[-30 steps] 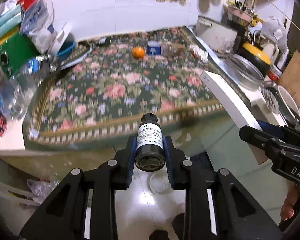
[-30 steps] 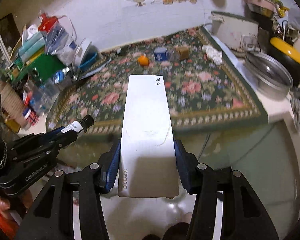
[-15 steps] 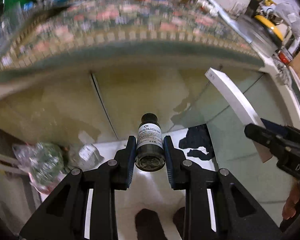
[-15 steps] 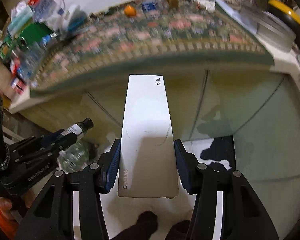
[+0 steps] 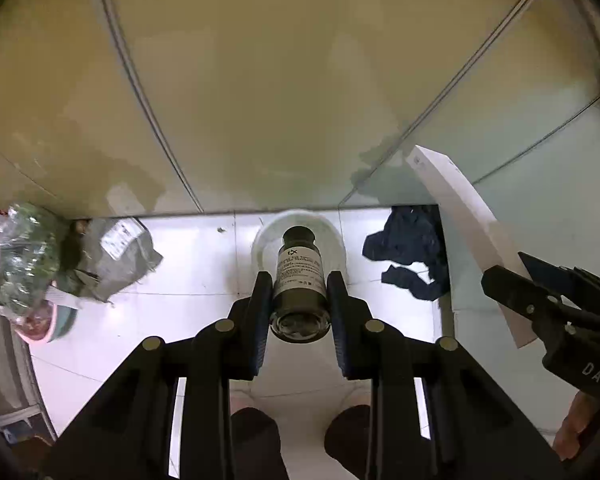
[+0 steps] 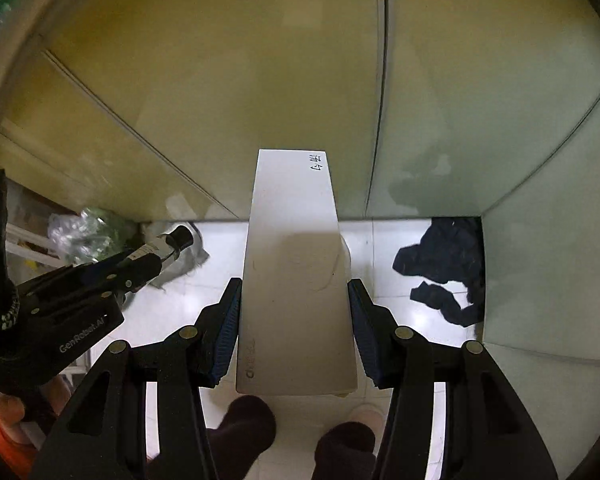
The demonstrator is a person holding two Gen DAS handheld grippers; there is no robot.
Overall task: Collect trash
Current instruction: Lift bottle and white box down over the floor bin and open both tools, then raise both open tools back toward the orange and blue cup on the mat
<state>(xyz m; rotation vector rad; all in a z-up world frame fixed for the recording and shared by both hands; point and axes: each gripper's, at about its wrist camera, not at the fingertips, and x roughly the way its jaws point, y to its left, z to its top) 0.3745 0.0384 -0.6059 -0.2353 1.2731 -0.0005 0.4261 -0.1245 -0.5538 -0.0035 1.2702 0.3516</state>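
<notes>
Two grippers point down at a white tiled floor (image 5: 196, 272) fronting pale cabinet doors (image 5: 260, 80): the left gripper (image 5: 299, 304) clamps one dark labelled bottle (image 5: 299, 280) above one white bin (image 5: 260, 240), the right gripper (image 6: 295, 324) clamps one flat white box (image 6: 292, 264), beside one dark cloth (image 6: 444, 264) and one grey bag (image 5: 120, 256).

Right gripper (image 6: 294, 312) fingers clamping white box (image 6: 296, 280), dark cloth (image 6: 444, 268) on floor
</notes>
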